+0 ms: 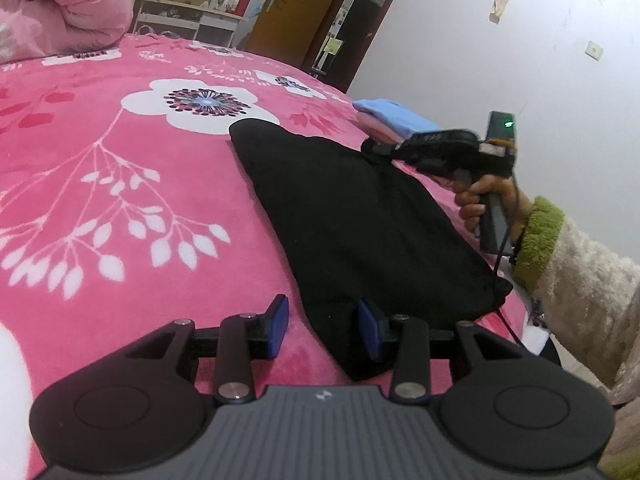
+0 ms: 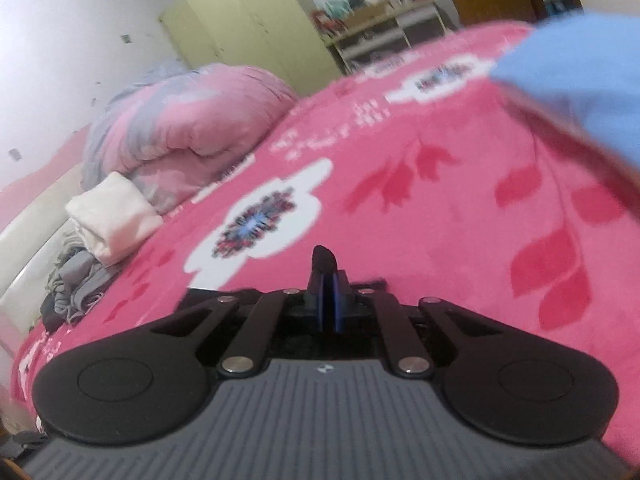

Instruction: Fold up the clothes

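Right gripper (image 2: 329, 280): clenched, a small tuft of black cloth pinched at the tips.
Left gripper (image 1: 323, 322): released, jaws apart, near hem of black garment (image 1: 352, 216) lying between them, unpinched.
Black garment: flat on pink bedspread (image 1: 120, 160), ahead of left gripper, beneath right.
Folded blue cloth (image 1: 394, 116): beyond right gripper.
Advice: close left on hem first; lift both corners level, fold without dragging.
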`<act>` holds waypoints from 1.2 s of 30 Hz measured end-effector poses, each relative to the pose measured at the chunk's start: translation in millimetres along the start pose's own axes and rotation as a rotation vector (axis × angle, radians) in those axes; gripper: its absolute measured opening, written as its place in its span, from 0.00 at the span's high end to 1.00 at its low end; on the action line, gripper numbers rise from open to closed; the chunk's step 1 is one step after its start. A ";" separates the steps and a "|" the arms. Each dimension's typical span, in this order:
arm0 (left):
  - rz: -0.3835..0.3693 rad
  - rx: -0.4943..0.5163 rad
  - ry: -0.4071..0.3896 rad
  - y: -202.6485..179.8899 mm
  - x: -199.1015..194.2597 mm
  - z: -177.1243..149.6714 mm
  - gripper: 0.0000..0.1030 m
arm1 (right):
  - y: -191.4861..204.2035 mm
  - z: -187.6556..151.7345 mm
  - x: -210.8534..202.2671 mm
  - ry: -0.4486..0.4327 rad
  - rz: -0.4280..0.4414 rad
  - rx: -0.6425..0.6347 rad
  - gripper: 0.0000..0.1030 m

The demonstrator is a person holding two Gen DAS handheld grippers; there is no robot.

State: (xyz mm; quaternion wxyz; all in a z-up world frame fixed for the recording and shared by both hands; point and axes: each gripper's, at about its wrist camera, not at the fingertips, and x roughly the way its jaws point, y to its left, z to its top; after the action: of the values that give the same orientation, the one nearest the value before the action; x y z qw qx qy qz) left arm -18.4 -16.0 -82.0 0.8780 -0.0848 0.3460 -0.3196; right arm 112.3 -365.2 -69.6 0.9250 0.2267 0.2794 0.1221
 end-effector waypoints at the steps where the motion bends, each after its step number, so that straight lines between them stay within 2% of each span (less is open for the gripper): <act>1: 0.001 0.000 0.000 -0.3 -0.1 -0.2 0.62 | -6.5 -0.9 6.3 0.016 -0.012 0.012 0.96; 3: 0.002 -0.002 -0.001 -0.4 -0.6 -0.4 0.62 | -13.7 -6.6 15.2 0.058 -0.054 0.007 0.94; 5: 0.001 -0.006 -0.002 0.0 -0.8 -0.6 0.61 | -17.1 -7.8 14.9 0.060 -0.043 0.026 0.94; 6: 0.000 -0.008 -0.003 0.3 -0.8 -0.9 0.61 | -15.4 -6.9 13.1 0.059 -0.052 0.018 0.91; 9: -0.002 -0.009 -0.007 0.8 -1.0 -1.8 0.61 | -6.8 -0.4 3.0 0.045 -0.119 -0.028 0.71; 11: -0.003 -0.008 -0.011 1.0 -1.3 -2.6 0.61 | -1.9 5.8 -8.5 0.012 -0.144 -0.044 0.70; 13: -0.004 -0.007 -0.015 1.2 -1.6 -3.3 0.61 | 9.1 10.4 -15.1 0.007 -0.112 -0.082 0.70; 15: -0.003 -0.005 -0.020 1.0 -1.9 -4.1 0.61 | 20.2 15.0 -21.7 0.002 -0.079 -0.120 0.70; 17: -0.003 -0.003 -0.024 0.7 -2.2 -4.9 0.62 | 34.8 12.1 -13.4 0.071 -0.030 -0.179 0.70; 21: -0.002 0.005 -0.029 0.5 -2.5 -6.5 0.62 | 48.0 0.6 13.1 0.200 -0.026 -0.254 0.70; 23: -0.007 0.004 -0.030 1.7 -2.3 -6.8 0.62 | 49.3 -1.2 19.6 0.224 -0.010 -0.261 0.75; 24: -0.010 0.003 -0.031 2.4 -2.3 -7.0 0.62 | 50.0 -2.1 22.9 0.235 -0.001 -0.264 0.85; 25: -0.013 0.002 -0.032 3.1 -2.2 -7.1 0.62 | 53.9 -1.6 23.2 0.238 0.008 -0.286 0.91; 27: -0.015 0.003 -0.034 3.7 -1.9 -7.6 0.62 | 63.7 -2.0 20.6 0.235 0.019 -0.344 0.95; 30: -0.016 0.004 -0.037 4.0 -1.4 -8.6 0.62 | 79.5 0.4 13.3 0.177 -0.015 -0.441 0.96; 33: -0.014 0.013 -0.040 3.4 -1.2 -9.2 0.62 | 80.5 8.7 11.2 0.100 -0.036 -0.457 0.96; 36: -0.009 0.023 -0.039 2.3 -1.0 -9.4 0.62 | 75.8 5.3 24.0 0.107 -0.049 -0.467 0.96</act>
State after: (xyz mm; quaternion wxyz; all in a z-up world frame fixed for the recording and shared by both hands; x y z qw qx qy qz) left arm -24.0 -12.9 -89.3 0.8841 -0.0825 0.3246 -0.3259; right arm 127.3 -292.9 -39.8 0.9389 -0.0069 0.2974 0.1728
